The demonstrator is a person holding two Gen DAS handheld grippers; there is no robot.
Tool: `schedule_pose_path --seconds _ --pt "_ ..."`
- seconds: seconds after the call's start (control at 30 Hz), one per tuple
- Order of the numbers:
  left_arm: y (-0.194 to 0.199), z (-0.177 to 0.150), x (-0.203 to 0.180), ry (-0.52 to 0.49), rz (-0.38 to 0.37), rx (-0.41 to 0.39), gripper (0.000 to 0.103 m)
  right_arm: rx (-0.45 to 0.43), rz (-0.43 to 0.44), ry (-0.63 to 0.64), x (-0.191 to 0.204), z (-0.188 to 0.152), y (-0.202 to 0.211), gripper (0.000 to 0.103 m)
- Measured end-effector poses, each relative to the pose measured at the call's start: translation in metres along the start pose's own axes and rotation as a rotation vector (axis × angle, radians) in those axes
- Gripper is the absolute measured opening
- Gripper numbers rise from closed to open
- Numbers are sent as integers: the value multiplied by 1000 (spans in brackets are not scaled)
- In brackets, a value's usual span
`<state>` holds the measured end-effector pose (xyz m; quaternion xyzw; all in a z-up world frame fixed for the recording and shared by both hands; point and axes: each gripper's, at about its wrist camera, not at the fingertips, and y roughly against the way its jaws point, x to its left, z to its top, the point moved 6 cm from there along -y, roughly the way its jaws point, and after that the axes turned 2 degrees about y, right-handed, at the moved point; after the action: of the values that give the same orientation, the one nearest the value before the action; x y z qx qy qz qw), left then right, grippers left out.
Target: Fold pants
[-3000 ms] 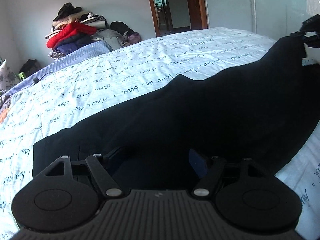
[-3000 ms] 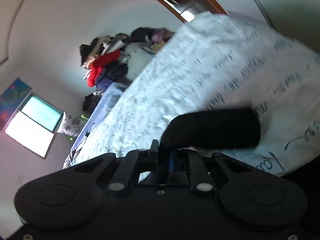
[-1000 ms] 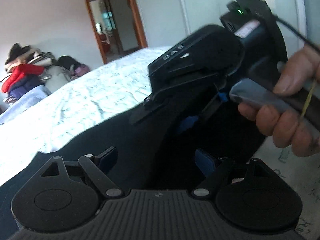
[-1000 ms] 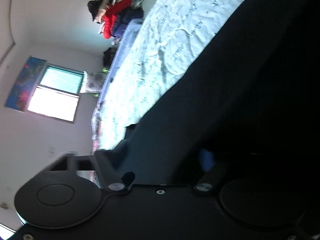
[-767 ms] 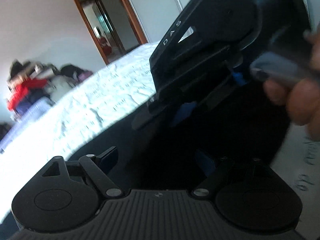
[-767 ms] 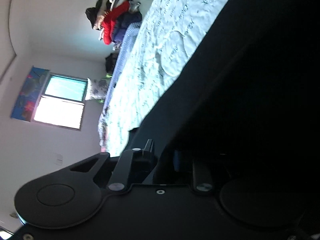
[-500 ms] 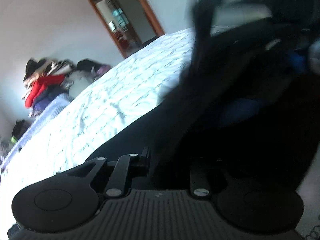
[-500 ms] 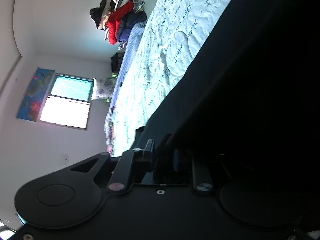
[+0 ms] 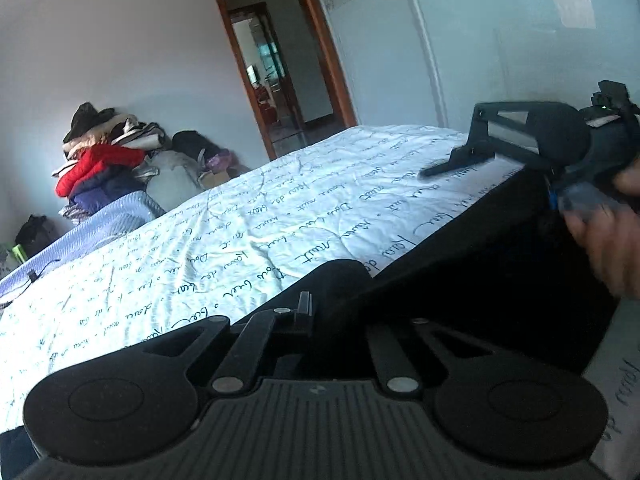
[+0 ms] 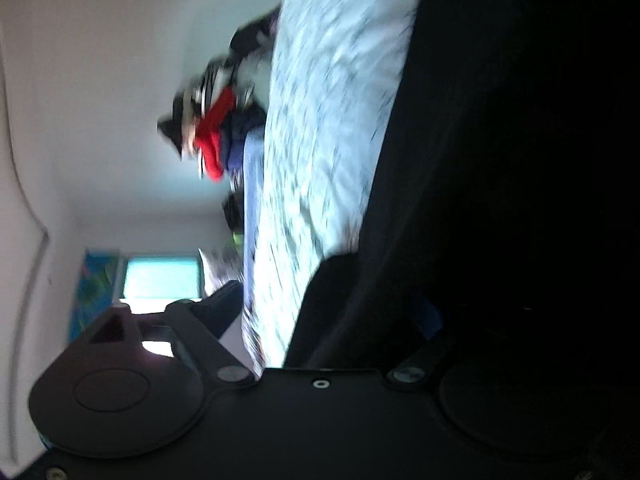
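Left gripper (image 9: 320, 314) sits at the near edge of the bed with its jaws closing on a raised fold of the black pants (image 9: 472, 264); the cloth bunches up between the fingers and the pads appear to pinch it. Right gripper (image 10: 320, 312) is rolled onto its side in its own view, jaws opening, fingers well apart; dark fabric lies in the gap, but no pad is seen pressing on it. In the left wrist view the right gripper (image 9: 532, 140) hangs at the far right above the cloth, held by a hand (image 9: 612, 248).

Pants lie spread across the near right part of the bedsheet (image 9: 248, 224), one edge running diagonally from the left gripper toward the far right.

Step in hand, as judged: transfer of the held edge to the left gripper ahead of the next fold. To do it well, confirm that both layers of cloth sit deep between the left pads before the right fingers clear. Keep the lifted edge taut and low, so the fold line stays straight. Thin black fabric may slip from a shallow pinch.

Bedsheet is white with dark script print and is lightly creased. A pile of clothes (image 9: 100, 160) with a red jacket stands against the far left wall. An open wooden doorway (image 9: 280, 76) lies beyond the far side of the bed.
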<state>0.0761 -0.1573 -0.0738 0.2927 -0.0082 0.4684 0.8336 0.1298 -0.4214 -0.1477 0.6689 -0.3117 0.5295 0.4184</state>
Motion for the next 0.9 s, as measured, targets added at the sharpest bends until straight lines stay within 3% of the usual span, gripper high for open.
schedule_pose_path --seconds 0.03,0.1,0.17,0.37,0.43,0.47,0.6,0.7,0.9 --pt "2 -2 -2 -8 -7 2 9 -41 35 -8 -2 9 9 75" --pt "6 -9 -6 -25 -23 6 9 -135 51 1 -5 24 29 49" --pt "8 -18 -16 -47 -48 24 9 -197 16 34 -9 37 51 38" --pt "9 -40 -34 -76 -101 56 9 -246 -98 96 -20 52 95 31" --pt "11 -42 -34 -79 -101 61 10 -265 -100 86 -23 62 98 19" --pt "11 -41 -33 -79 -98 60 10 -263 -92 85 -21 63 95 8" --pt "14 -35 -29 -72 -85 44 10 -217 -95 62 -25 71 77 7" --pt "12 -33 -28 -77 -80 44 10 -227 -101 128 -17 68 68 6" --pt "18 -33 -30 -70 -101 35 13 -284 -92 225 4 57 106 5"
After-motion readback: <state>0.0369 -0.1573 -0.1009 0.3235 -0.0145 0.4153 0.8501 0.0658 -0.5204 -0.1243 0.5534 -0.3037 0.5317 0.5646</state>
